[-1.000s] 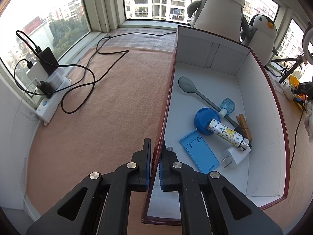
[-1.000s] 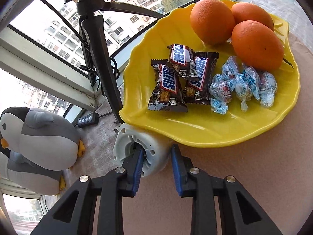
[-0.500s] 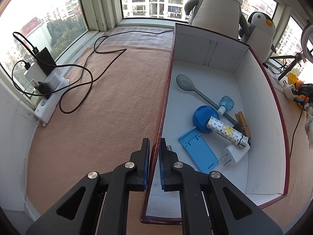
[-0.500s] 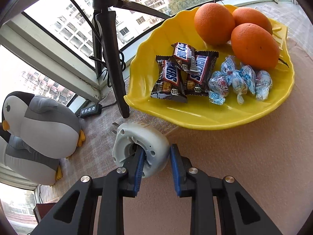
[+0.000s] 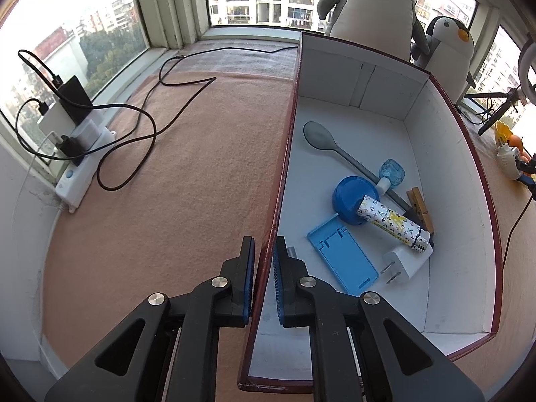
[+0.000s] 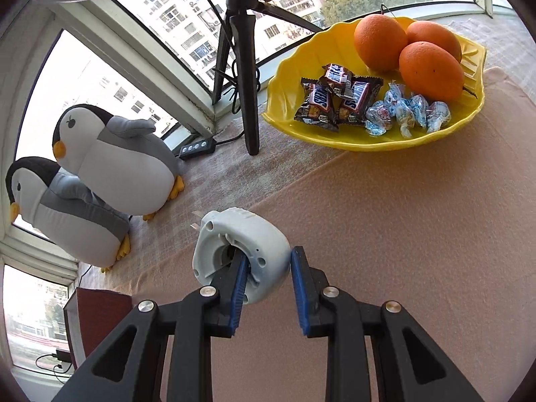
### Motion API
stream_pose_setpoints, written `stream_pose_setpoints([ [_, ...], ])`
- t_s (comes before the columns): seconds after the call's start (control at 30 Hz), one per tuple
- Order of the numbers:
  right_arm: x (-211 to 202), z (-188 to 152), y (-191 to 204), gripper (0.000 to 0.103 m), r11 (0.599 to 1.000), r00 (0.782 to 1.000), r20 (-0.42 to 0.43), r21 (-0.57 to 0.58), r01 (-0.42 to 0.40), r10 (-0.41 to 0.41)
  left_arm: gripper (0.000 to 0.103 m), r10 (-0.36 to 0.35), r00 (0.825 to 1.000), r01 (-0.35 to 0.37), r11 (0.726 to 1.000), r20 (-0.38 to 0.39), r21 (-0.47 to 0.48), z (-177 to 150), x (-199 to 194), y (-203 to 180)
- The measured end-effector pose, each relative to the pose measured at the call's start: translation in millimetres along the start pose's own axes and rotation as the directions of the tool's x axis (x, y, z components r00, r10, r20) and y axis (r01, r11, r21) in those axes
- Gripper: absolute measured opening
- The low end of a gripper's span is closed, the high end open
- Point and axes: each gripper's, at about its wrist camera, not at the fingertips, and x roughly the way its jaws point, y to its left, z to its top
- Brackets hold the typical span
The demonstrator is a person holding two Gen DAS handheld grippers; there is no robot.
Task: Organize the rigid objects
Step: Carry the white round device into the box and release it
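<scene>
In the left wrist view, the power strip (image 5: 82,164) with its plugged chargers sits against the window sill at the far left edge, and a black cable (image 5: 147,127) loops from it out onto the pink mat (image 5: 174,201). The rest of the mat, through the middle left of the frame, is bare and open up to the box.

The left gripper (image 5: 264,268) stands at the lower centre, its blue pads clamped together on the dark red side wall of the box (image 5: 284,154), one pad outside and one inside. To the right, the white box floor holds a grey spoon (image 5: 335,149) toward the back, then a blue round lid (image 5: 351,197), a patterned tube (image 5: 392,222), a wooden clothespin (image 5: 420,207), a blue phone stand (image 5: 341,261) and a white plug adapter (image 5: 403,263), all bunched in the right half. The near left part of the floor and the back corner are free.

In the right wrist view, two penguin plush toys (image 6: 110,167) fill the left edge beside a corner of the box. At the lower centre the right gripper (image 6: 266,278) is closed on the white round device (image 6: 241,248), one finger inside its hollow, the other against its outer shell, above the mat. Open mat spreads to the right; the yellow dish (image 6: 335,137) of oranges and sweets sits at the upper right, behind a tripod leg (image 6: 248,100).
</scene>
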Motion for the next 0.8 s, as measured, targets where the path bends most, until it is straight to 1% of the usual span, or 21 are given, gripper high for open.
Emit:
stream_pose_setpoints([
  [0.07, -13, -11, 12, 0.023, 0.998, 1.0, -0.006, -0.052, -0.029, 0.029, 0.009, 0.002, 1.0, -0.002, 1.0, 0.001, 0.001, 0, 0, 0],
  [0.17, -32, -33, 41, 0.023, 0.986, 0.998, -0.016, -0.156, -0.067, 0.065, 0.009, 0.005, 1.0, -0.005, 1.0, 0.001, 0.002, 1, 1, 0],
  [0.3, -57, -67, 86, 0.023, 0.944, 0.992, -0.042, -0.305, -0.13, 0.123, 0.009, 0.012, 1.0, -0.012, 1.0, 0.004, 0.007, 0, 1, -2],
  [0.4, -70, -93, 123, 0.023, 0.897, 0.986, -0.065, -0.408, -0.17, 0.157, 0.01, 0.017, 1.0, -0.017, 1.0, 0.009, 0.01, 0, 0, -3],
  [0.53, -82, -128, 164, 0.023, 0.825, 0.977, -0.107, -0.523, -0.214, 0.186, 0.01, 0.029, 0.999, -0.029, 0.999, 0.018, 0.021, 2, -1, -5],
  [0.67, -84, -159, 195, 0.023, 0.757, 0.973, -0.149, -0.612, -0.231, 0.177, 0.01, 0.039, 0.999, -0.041, 0.999, 0.034, 0.035, 2, -4, -8],
  [0.8, -82, -186, 217, 0.023, 0.695, 0.975, -0.159, -0.684, -0.222, 0.154, 0.01, 0.039, 0.998, -0.04, 0.999, 0.039, 0.032, 3, -4, -7],
])
